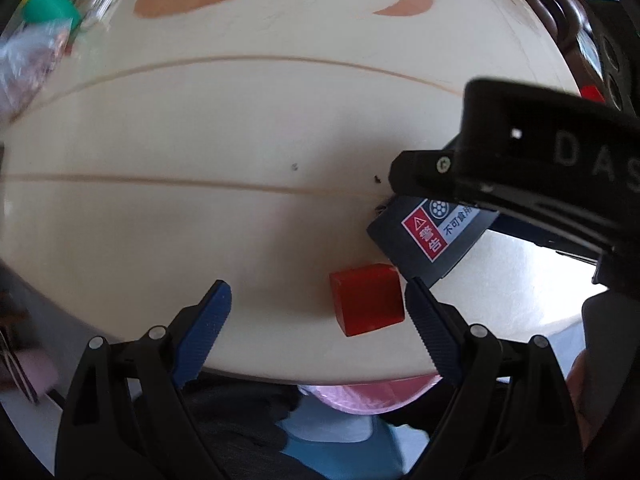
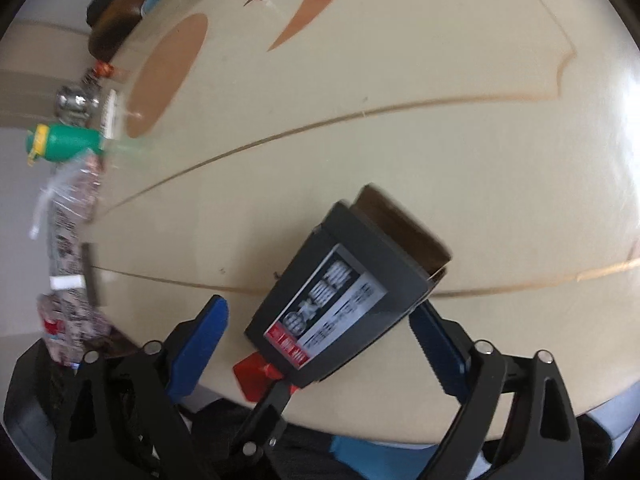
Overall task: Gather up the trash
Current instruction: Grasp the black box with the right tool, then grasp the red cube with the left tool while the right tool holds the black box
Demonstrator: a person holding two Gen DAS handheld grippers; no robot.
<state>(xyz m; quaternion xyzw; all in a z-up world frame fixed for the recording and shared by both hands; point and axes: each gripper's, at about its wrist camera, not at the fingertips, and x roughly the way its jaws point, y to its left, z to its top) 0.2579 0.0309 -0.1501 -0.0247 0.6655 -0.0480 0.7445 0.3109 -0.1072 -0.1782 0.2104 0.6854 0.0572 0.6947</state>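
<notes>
A dark grey cardboard box [image 2: 340, 304] with a red and white warning label lies on the cream table [image 2: 400, 140], its brown flap open. It sits between the fingers of my right gripper [image 2: 320, 340], which is open around it. The box also shows in the left wrist view [image 1: 428, 236], partly under the right gripper's black body. A red block [image 1: 366, 300] lies near the table's front edge, just inside the right finger of my left gripper [image 1: 318, 304], which is open and empty. The block also shows in the right wrist view [image 2: 252, 374].
At the table's far left stand a green-capped bottle [image 2: 64, 142], clear plastic wrappers [image 2: 72, 208], a glass jar [image 2: 76, 98] and a dark object [image 2: 116, 20]. A pink bag [image 1: 372, 396] hangs below the table's front edge.
</notes>
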